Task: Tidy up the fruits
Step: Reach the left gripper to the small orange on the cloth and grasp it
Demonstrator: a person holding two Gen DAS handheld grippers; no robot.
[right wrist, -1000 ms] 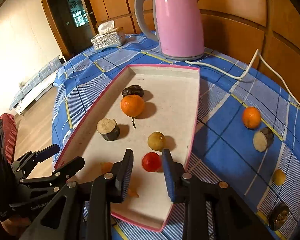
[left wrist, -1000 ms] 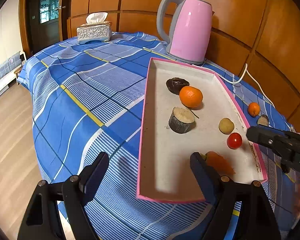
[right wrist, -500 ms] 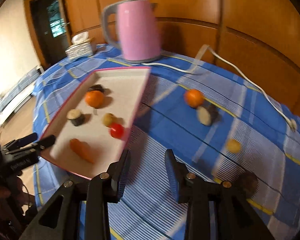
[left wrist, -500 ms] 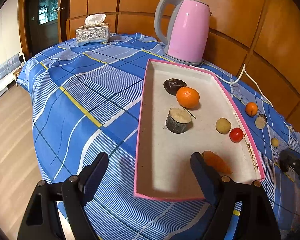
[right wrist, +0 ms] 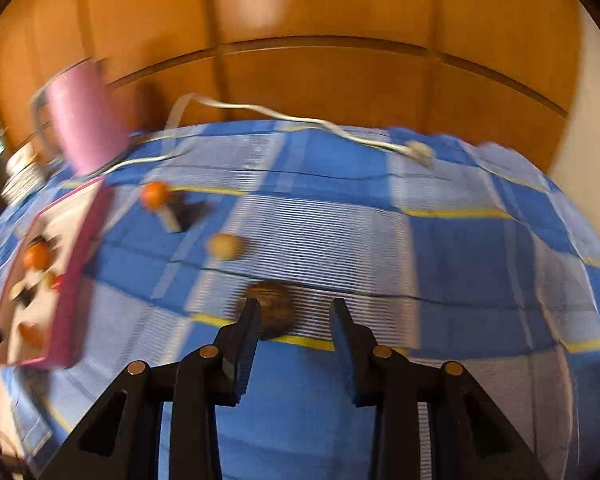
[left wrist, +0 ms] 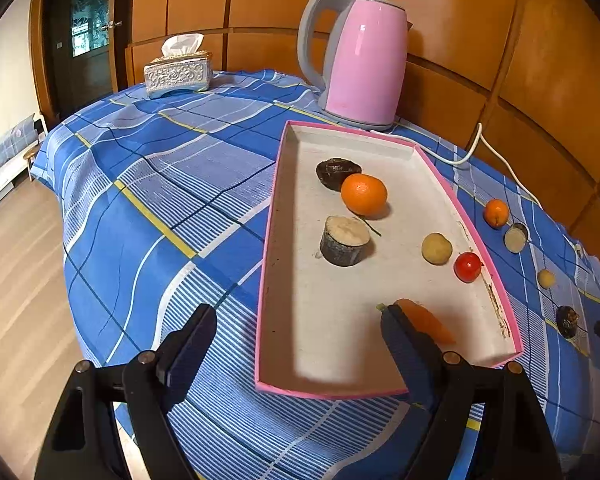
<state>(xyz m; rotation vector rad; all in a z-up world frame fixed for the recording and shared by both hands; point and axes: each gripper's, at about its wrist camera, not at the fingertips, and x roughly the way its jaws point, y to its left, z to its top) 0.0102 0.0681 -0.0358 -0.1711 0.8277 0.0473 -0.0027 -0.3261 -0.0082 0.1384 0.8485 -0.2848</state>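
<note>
Blue plaid tablecloth (left wrist: 152,184): six fruits in pink tray (left wrist: 266,280), four outside.

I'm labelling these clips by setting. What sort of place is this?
Probably a room in a home: a table under a blue plaid cloth, a pink electric kettle, a tissue box, wood-panelled walls and a wooden floor.

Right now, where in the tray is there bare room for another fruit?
Free: tray floor near its left wall, below the log slice; also the far end by the kettle. Crowded: right side, around tomato and carrot.
</note>
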